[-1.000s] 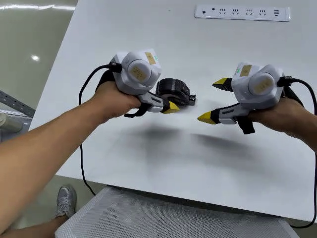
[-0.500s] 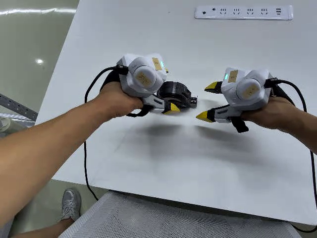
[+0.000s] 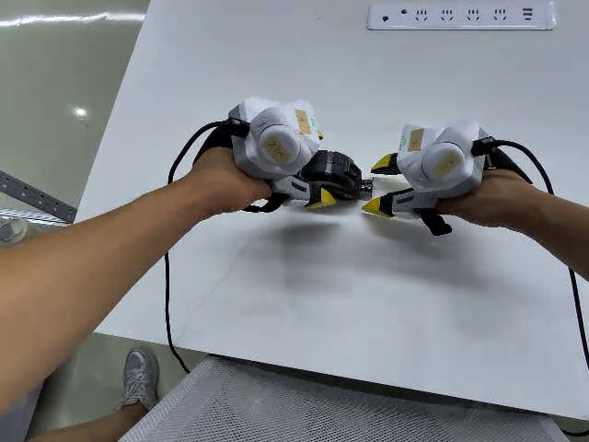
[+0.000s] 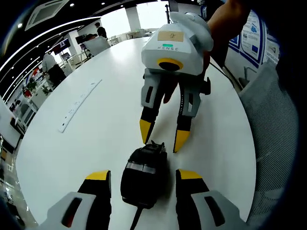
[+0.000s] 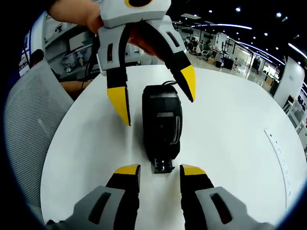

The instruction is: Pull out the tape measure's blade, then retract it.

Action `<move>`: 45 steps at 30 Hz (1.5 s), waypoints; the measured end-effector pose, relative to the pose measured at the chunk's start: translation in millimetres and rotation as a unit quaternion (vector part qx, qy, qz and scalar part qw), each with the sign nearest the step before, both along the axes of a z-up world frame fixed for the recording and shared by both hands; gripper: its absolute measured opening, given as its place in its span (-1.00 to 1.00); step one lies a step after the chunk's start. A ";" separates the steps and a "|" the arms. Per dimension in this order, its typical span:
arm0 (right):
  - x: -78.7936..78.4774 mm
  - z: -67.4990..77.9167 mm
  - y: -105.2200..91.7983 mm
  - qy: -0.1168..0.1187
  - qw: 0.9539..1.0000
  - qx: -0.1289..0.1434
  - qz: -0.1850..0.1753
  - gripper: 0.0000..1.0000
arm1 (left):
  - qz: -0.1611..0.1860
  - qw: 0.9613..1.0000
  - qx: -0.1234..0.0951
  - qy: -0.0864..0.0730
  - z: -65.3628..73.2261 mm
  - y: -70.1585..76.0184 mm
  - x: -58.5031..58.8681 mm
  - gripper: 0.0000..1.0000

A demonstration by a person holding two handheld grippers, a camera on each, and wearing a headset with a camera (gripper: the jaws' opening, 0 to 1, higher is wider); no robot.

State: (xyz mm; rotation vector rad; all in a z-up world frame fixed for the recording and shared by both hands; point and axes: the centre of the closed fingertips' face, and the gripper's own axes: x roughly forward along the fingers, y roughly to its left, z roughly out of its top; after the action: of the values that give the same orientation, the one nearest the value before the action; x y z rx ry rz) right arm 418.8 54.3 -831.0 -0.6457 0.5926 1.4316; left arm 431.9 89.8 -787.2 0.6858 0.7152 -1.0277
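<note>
A black tape measure (image 3: 336,173) lies on the white table (image 3: 368,295), its blade hook (image 5: 162,166) pointing right. My left gripper (image 3: 329,184) is open with a jaw on each side of the case (image 4: 144,175), and narrow gaps show on both sides. My right gripper (image 3: 375,184) faces it from the right, open, its yellow tips flanking the hook without touching it. In the right gripper view the case (image 5: 162,124) sits between the left gripper's (image 5: 156,105) spread jaws. The right gripper (image 4: 163,140) shows just beyond the hook in the left gripper view.
A white power strip (image 3: 460,15) lies at the table's far edge. A grey mesh chair (image 3: 322,405) stands against the near edge. Black cables (image 3: 170,276) trail from both grippers. Bare tabletop stretches in front of and behind the grippers.
My right gripper has moved left, closing the gap until its tips flank the tape measure's hook. The left gripper and the tape measure have stayed in place.
</note>
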 end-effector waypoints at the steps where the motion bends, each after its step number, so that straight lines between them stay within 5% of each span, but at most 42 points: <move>1: 0.4 -1.0 0.0 0.000 1.000 -0.001 -0.001 -0.41 | -0.003 1.000 0.000 0.001 0.0 -0.8 -0.4 -0.02; 12: 0.2 -4.9 0.9 0.001 1.000 -0.002 0.009 -0.56 | -0.022 1.000 0.008 0.005 -2.6 -4.9 1.5 -0.17; 21: 3.6 -5.8 1.7 -0.008 1.000 0.001 0.015 -0.68 | -0.047 0.998 0.037 -0.003 -8.2 -5.5 1.7 -0.32; 45: 2.7 -7.0 2.5 -0.028 0.998 -0.014 0.055 -0.79 | -0.066 0.997 0.040 0.010 -9.5 -7.9 -0.4 -0.39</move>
State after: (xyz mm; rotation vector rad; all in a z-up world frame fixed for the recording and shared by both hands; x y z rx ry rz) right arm 421.5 56.8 -837.9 -0.7480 0.5417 1.5044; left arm 431.5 82.0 -796.7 0.8020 0.7386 -1.1324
